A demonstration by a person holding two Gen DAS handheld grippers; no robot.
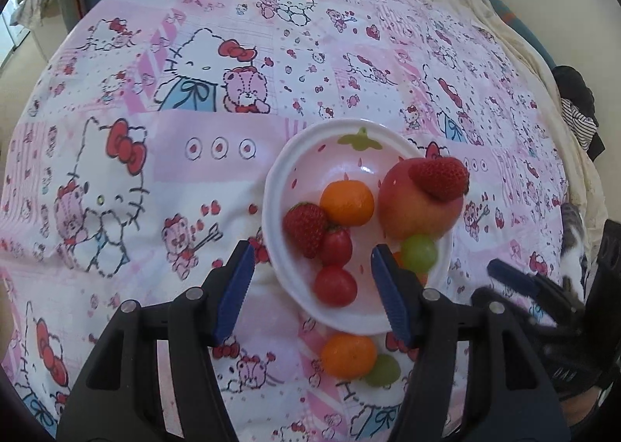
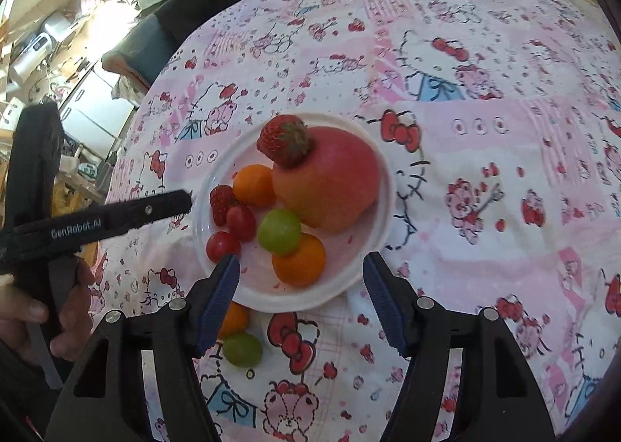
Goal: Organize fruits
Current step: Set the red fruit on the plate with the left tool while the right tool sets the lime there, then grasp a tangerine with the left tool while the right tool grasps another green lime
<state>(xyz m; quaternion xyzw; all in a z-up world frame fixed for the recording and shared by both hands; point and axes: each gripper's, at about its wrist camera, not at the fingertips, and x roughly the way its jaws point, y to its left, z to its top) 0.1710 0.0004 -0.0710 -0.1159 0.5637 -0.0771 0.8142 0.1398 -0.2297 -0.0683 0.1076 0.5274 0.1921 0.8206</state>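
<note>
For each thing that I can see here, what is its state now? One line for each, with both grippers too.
Left gripper: open, empty, above the bowl.
Right gripper: open, empty.
Bowl: upright, holding fruit.
Apple: in the bowl.
Top strawberry: resting on the apple.
Orange outside: on the cloth, beside the bowl.
Grape outside: on the cloth, next to that orange.

Bowl point(image 1: 277, 186): set on the patterned cloth point(image 1: 116, 123).
Inside: apple point(image 1: 415, 205) topped by a strawberry point(image 1: 440, 176); mandarin point(image 1: 346, 202), second strawberry point(image 1: 304, 226), two cherry tomatoes point(image 1: 335, 285), grape point(image 1: 419, 252).
Near the bowl: another mandarin point(image 1: 348, 354) touching a grape point(image 1: 384, 370).
Left gripper point(image 1: 312, 263): jaws parted, nothing gripped.
</note>
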